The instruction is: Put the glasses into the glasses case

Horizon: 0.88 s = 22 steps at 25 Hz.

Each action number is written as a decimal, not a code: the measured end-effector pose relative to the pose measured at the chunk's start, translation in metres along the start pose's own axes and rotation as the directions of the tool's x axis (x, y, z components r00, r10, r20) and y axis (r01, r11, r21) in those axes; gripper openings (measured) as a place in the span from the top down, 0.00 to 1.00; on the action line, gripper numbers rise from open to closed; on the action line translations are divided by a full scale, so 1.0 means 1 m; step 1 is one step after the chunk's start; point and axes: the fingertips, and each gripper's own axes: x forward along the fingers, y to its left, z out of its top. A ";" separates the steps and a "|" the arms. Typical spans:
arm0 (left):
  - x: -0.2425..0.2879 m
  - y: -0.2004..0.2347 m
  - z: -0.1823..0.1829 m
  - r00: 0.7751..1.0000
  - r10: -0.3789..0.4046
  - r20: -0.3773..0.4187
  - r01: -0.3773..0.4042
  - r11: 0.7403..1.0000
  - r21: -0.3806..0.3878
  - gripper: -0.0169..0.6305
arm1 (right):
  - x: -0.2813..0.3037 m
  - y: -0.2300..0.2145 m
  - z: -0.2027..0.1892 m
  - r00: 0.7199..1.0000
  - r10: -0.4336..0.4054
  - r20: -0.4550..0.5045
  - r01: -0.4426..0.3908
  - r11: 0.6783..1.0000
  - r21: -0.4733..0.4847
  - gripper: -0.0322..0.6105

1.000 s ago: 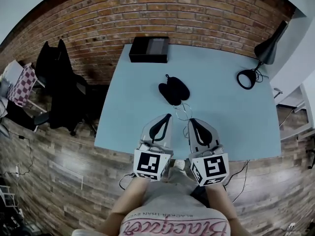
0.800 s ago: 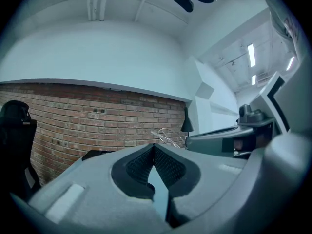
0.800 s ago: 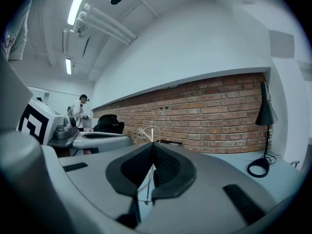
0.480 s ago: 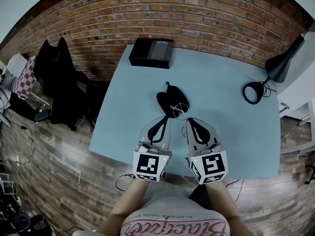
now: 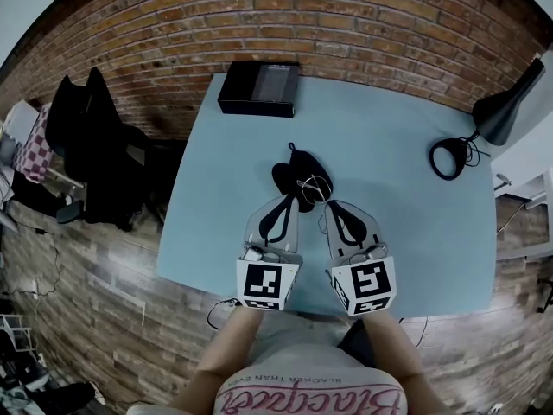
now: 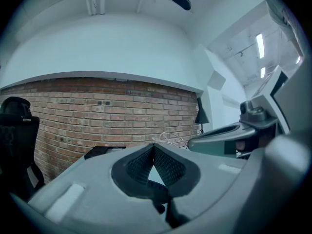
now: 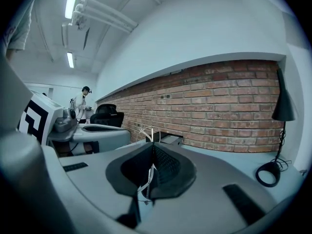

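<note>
Clamping a thin wire arm of the glasses (image 7: 148,178), the jaws of the right gripper (image 5: 331,207) are pressed together. The light frame is thus carried by its arm and no load is put on the lenses. In the head view the frame is seen just ahead of the right jaws, at the near edge of the black glasses case (image 5: 292,176), which lies on the tabletop (image 5: 389,145). Whether frame and case touch cannot be told. The case appears to lie open, though this is not shown clearly.

The jaws of the left gripper (image 5: 292,201) are closed on nothing and are held just beside the case at its near left side, probably so that the case can be steadied while the glasses are lowered in.

The step in hand is judged to be the approach to the case. A low, level entry is called for next, since a thin wire frame is easily snagged on the case rim.
</note>
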 end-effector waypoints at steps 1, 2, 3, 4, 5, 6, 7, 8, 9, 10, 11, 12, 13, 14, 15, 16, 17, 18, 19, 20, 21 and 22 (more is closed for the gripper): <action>0.003 0.004 -0.002 1.000 -0.001 -0.004 0.001 1.000 -0.004 0.97 | 0.005 0.000 -0.002 1.000 -0.003 -0.009 0.003 1.000 -0.006 0.93; 0.006 0.008 -0.005 1.000 -0.003 -0.010 0.003 1.000 -0.009 0.97 | 0.010 -0.001 -0.004 1.000 -0.007 -0.019 0.006 1.000 -0.010 0.93; 0.009 0.011 -0.008 1.000 -0.008 -0.017 0.008 1.000 -0.014 0.97 | 0.016 -0.003 -0.007 0.999 -0.011 -0.030 0.011 1.000 -0.013 0.93; 0.013 0.014 -0.012 1.000 -0.013 -0.025 0.012 1.000 -0.020 0.97 | 0.022 -0.005 -0.010 0.999 -0.016 -0.044 0.016 1.000 -0.012 0.93; 0.017 0.017 -0.015 0.999 -0.018 -0.033 0.017 1.000 -0.026 0.97 | 0.029 -0.008 -0.014 0.998 -0.021 -0.060 0.021 1.000 -0.007 0.93; 0.021 0.020 -0.019 0.999 -0.024 -0.041 0.023 0.999 -0.031 0.97 | 0.036 -0.011 -0.019 0.997 -0.027 -0.076 0.027 1.000 0.000 0.93; 0.025 0.023 -0.023 0.998 -0.031 -0.049 0.030 0.999 -0.035 0.97 | 0.042 -0.013 -0.023 0.995 -0.032 -0.091 0.032 0.999 0.006 0.93; 0.029 0.025 -0.027 0.998 -0.038 -0.057 0.036 0.999 -0.038 0.97 | 0.049 -0.015 -0.027 0.994 -0.036 -0.103 0.037 0.999 0.007 0.93; 0.033 0.028 -0.031 0.997 -0.043 -0.066 0.041 0.998 -0.042 0.97 | 0.056 -0.017 -0.031 0.993 -0.040 -0.114 0.041 0.999 0.005 0.93; 0.036 0.032 -0.035 0.996 -0.047 -0.077 0.044 0.998 -0.048 0.97 | 0.063 -0.018 -0.035 0.991 -0.042 -0.124 0.043 0.999 0.002 0.93; 0.040 0.035 -0.040 0.995 -0.050 -0.087 0.045 0.997 -0.055 0.97 | 0.069 -0.019 -0.038 0.990 -0.042 -0.134 0.043 0.999 0.000 0.93; 0.043 0.038 -0.044 0.994 -0.051 -0.095 0.045 0.997 -0.063 0.97 | 0.075 -0.020 -0.042 0.988 -0.042 -0.146 0.042 0.999 0.000 0.93; 0.046 0.042 -0.047 0.994 -0.051 -0.101 0.044 0.997 -0.070 0.97 | 0.081 -0.022 -0.046 0.987 -0.043 -0.158 0.043 0.999 0.001 0.93; 0.049 0.045 -0.050 0.993 -0.052 -0.106 0.044 0.996 -0.076 0.97 | 0.087 -0.024 -0.051 0.984 -0.045 -0.171 0.045 0.999 -0.001 0.93; 0.053 0.048 -0.052 0.993 -0.053 -0.110 0.044 0.996 -0.081 0.97 | 0.093 -0.026 -0.056 0.982 -0.047 -0.185 0.047 0.999 -0.005 0.93; 0.056 0.051 -0.055 0.992 -0.054 -0.114 0.045 0.995 -0.085 0.97 | 0.099 -0.027 -0.062 0.979 -0.048 -0.200 0.047 0.999 -0.011 0.93; 0.059 0.054 -0.057 0.991 -0.056 -0.118 0.046 0.995 -0.088 0.97 | 0.106 -0.029 -0.068 0.975 -0.048 -0.216 0.045 0.999 -0.018 0.93; 0.062 0.056 -0.059 0.991 -0.057 -0.122 0.046 0.995 -0.091 0.97 | 0.112 -0.030 -0.074 0.971 -0.046 -0.233 0.040 0.999 -0.028 0.93; 0.064 0.058 -0.061 0.990 -0.057 -0.126 0.046 0.995 -0.094 0.97 | 0.117 -0.031 -0.081 0.967 -0.043 -0.250 0.033 0.998 -0.044 0.93; 0.067 0.060 -0.064 0.990 -0.056 -0.130 0.044 0.994 -0.097 0.97 | 0.122 -0.031 -0.088 0.962 -0.042 -0.269 0.026 0.998 -0.064 0.93; 0.069 0.063 -0.066 0.990 -0.054 -0.134 0.041 0.994 -0.100 0.97 | 0.127 -0.032 -0.096 0.956 -0.044 -0.290 0.019 0.996 -0.086 0.93; 0.071 0.065 -0.068 0.989 -0.052 -0.139 0.038 0.994 -0.103 0.97 | 0.132 -0.034 -0.104 0.949 -0.048 -0.311 0.014 0.994 -0.109 0.93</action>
